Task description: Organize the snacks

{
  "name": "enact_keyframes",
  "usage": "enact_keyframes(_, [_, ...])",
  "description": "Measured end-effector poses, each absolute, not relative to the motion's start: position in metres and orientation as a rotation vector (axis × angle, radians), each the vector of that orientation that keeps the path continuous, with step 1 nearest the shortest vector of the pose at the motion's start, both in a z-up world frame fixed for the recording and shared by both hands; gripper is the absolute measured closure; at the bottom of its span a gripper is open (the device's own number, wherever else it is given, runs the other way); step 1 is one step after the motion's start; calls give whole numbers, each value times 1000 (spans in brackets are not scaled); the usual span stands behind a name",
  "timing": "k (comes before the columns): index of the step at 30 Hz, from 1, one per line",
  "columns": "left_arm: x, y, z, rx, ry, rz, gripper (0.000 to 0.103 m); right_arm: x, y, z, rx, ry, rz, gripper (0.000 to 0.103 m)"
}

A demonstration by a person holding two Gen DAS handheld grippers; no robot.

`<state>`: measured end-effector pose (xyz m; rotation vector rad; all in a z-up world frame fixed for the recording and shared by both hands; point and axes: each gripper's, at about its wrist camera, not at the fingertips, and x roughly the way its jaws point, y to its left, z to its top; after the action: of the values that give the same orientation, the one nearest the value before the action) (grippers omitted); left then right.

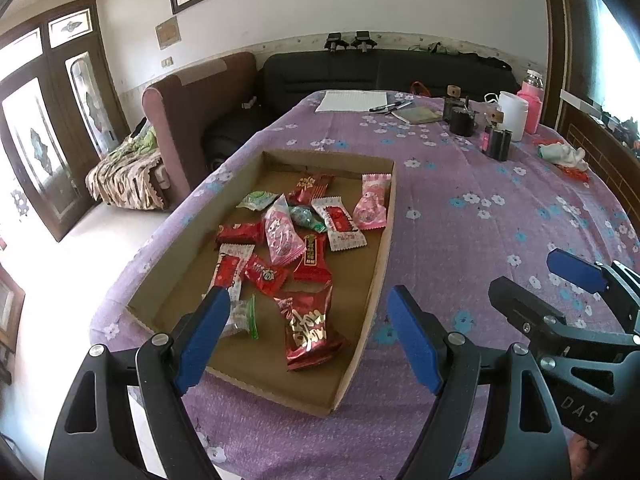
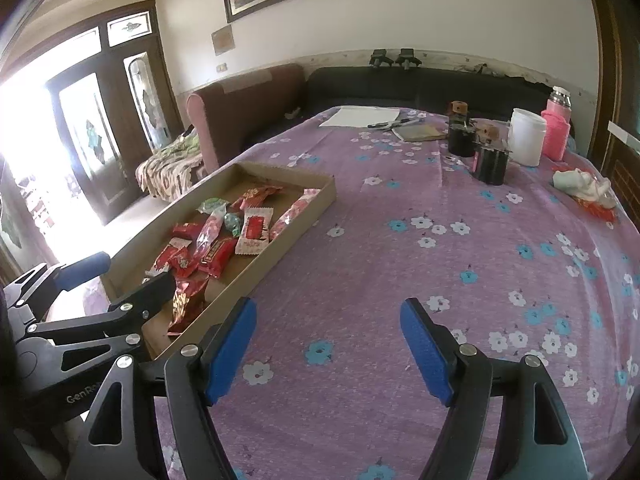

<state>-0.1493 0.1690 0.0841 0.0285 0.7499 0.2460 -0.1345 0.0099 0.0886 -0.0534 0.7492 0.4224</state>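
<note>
A shallow cardboard tray lies on the purple flowered tablecloth and holds several wrapped snacks: red packets, pink packets, a green one. The tray also shows in the right wrist view. My left gripper is open and empty, hovering over the tray's near end above a large red packet. My right gripper is open and empty over bare tablecloth to the right of the tray. It also shows in the left wrist view.
At the table's far side stand black cylinders, a white tub, a pink bottle, a notebook, pens and paper. A crumpled cloth lies at the right. Sofas stand beyond the table.
</note>
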Motion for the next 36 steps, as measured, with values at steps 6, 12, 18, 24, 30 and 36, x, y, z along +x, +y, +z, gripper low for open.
enact_keyframes(6, [-152, 180, 82, -3, 751, 249, 21, -137, 20, 89, -81, 746, 419, 26])
enact_keyframes(12, [-160, 190, 86, -31, 711, 266, 21, -144, 32, 91, -119, 726, 420, 26])
enact_keyframes(18, [-193, 204, 108, -73, 495, 374, 15, -147, 32, 98, -106, 689, 396, 24])
enact_keyframes(24, [-213, 221, 120, -117, 391, 437, 0, -146, 31, 100, -94, 687, 392, 22])
enact_keyframes(30, [-198, 227, 105, -115, 512, 404, 0, -154, 45, 96, -141, 687, 412, 22])
enact_keyframes(36, [-192, 231, 93, -157, 589, 375, 0, -161, 60, 94, -214, 672, 415, 19])
